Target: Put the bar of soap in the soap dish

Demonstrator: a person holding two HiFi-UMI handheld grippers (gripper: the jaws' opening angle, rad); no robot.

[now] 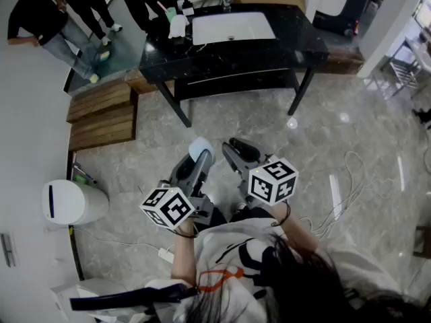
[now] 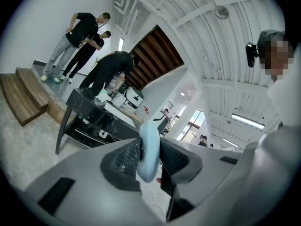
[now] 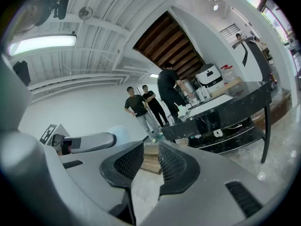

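A pale blue bar of soap stands on edge between the jaws of my left gripper, which is shut on it and held level over the floor. In the left gripper view the soap fills the gap between both mesh pads of the left gripper. My right gripper is beside it, open by a narrow gap, with nothing between its pads. The black table with a white sink basin stands ahead. Small items sit at the basin's left; I cannot make out a soap dish.
Wooden steps lie at the left and a white bin stands near them. Cables trail over the marble floor at the right. Several people stand behind the table's left end.
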